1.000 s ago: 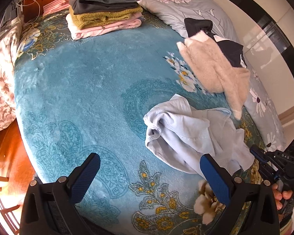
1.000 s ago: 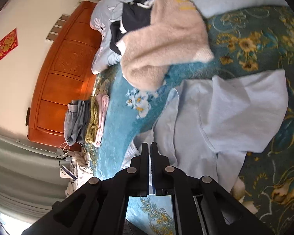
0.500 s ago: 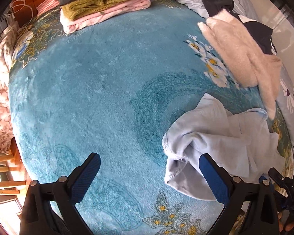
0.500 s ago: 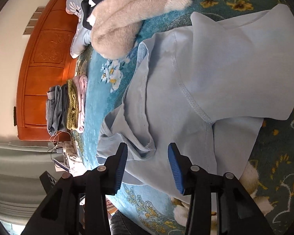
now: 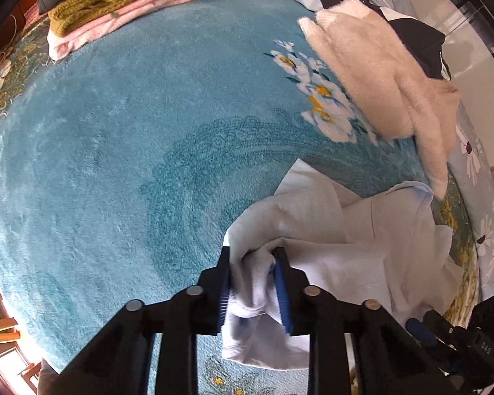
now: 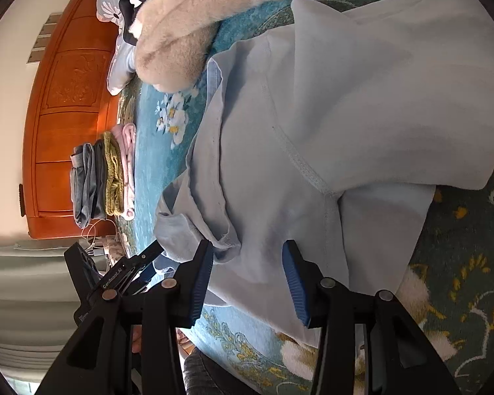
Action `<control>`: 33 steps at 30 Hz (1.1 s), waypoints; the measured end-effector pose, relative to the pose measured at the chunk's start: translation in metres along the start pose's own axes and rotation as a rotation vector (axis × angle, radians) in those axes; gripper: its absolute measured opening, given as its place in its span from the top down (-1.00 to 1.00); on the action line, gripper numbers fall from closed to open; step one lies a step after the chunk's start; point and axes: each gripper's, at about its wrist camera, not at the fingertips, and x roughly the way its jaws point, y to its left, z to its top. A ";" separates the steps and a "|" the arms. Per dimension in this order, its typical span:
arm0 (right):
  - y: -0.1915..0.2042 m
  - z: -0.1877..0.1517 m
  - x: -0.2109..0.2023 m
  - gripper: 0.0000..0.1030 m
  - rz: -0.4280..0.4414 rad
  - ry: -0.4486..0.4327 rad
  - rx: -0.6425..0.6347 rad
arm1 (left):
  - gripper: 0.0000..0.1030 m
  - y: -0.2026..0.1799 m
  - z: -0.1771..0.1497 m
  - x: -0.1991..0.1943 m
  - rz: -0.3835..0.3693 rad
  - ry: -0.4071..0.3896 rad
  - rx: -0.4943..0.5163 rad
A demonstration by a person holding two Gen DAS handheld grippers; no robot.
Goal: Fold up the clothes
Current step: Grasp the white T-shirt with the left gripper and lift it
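Right, bed (image 5: 98, 164) with the teal floral blanket fills most of both views. Folded stack (image 5: 122, 10) sits upper left in the left wrist view; fuzzy cream sweater (image 5: 388, 82) lies upper right over a dark garment (image 5: 411, 26), both unfolded. Light blue shirt (image 5: 345, 240) is crumpled in the lower right of that view and covers the centre and right of the right wrist view.

Change: left gripper (image 5: 253, 283) stood wide open a second ago, well left of the shirt; its jaws have just been closing and now pinch a bunched edge of the shirt at bottom centre. Right gripper (image 6: 247, 273) was fully closed a second ago; now it's partly open, fingers astride the shirt's lower edge, pads not pressing on the cloth.

Meaning: one corner secured. My read is the right needs to close on its edge before the shirt can be lifted and spread flat. Folding itself not started.
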 end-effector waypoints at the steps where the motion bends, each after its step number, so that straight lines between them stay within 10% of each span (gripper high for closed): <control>1: 0.000 0.000 0.000 0.13 0.001 0.001 0.001 | 0.66 -0.003 -0.001 -0.006 -0.003 -0.019 0.009; 12: 0.014 -0.005 -0.027 0.13 0.063 -0.047 -0.032 | 0.77 -0.015 0.048 -0.180 -0.152 -0.443 -0.073; 20: 0.033 -0.008 -0.045 0.13 0.130 -0.086 -0.085 | 0.77 -0.068 0.054 -0.347 -0.184 -0.772 0.135; 26: 0.041 -0.017 -0.049 0.13 0.175 -0.078 -0.108 | 0.77 -0.114 0.014 -0.308 -0.280 -0.641 0.226; 33: 0.017 -0.016 -0.081 0.13 0.172 -0.148 -0.071 | 0.77 -0.184 -0.057 -0.155 -0.316 -0.225 0.318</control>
